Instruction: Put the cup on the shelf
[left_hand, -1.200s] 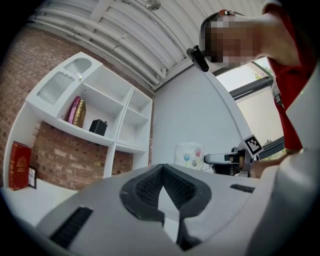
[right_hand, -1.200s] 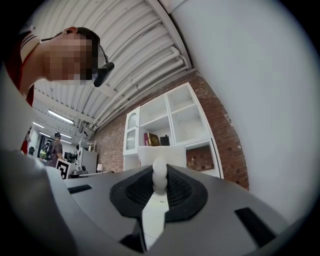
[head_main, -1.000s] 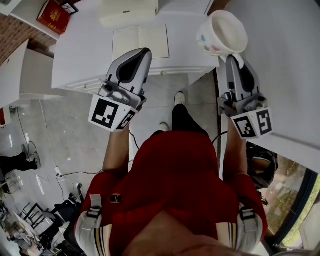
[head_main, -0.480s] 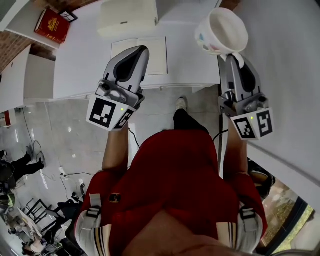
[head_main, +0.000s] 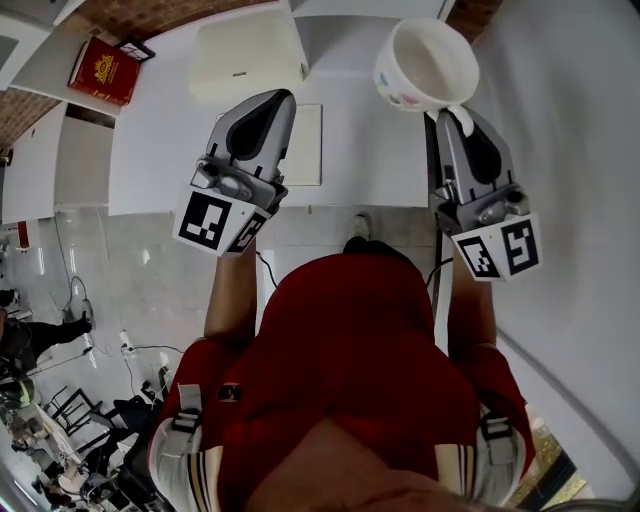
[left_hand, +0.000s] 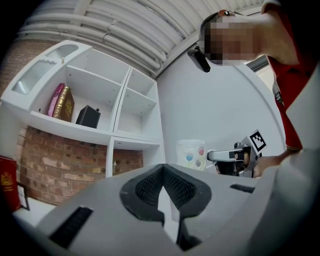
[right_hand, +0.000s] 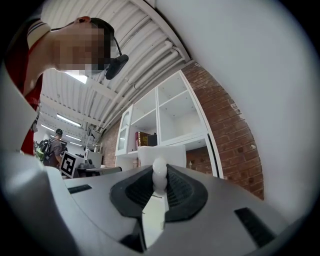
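Head view: cup (head_main: 425, 60), white, at 1 o'clock, held clear of the table (head_main: 160, 140) by the right gripper (head_main: 452, 113); left gripper (head_main: 276, 98) at 11 o'clock.
Left gripper view: fingers closed, empty (shelf (left_hand: 120, 107) at 10 o'clock).
Right gripper view: fingers clamped on the cup's handle.

The cup (head_main: 428, 55) is white with blue, red and green spots. The shelf (left_hand: 75, 131) is white, the brick wall (left_hand: 65, 160) behind it is red, and the book (head_main: 103, 70) is red and gold.
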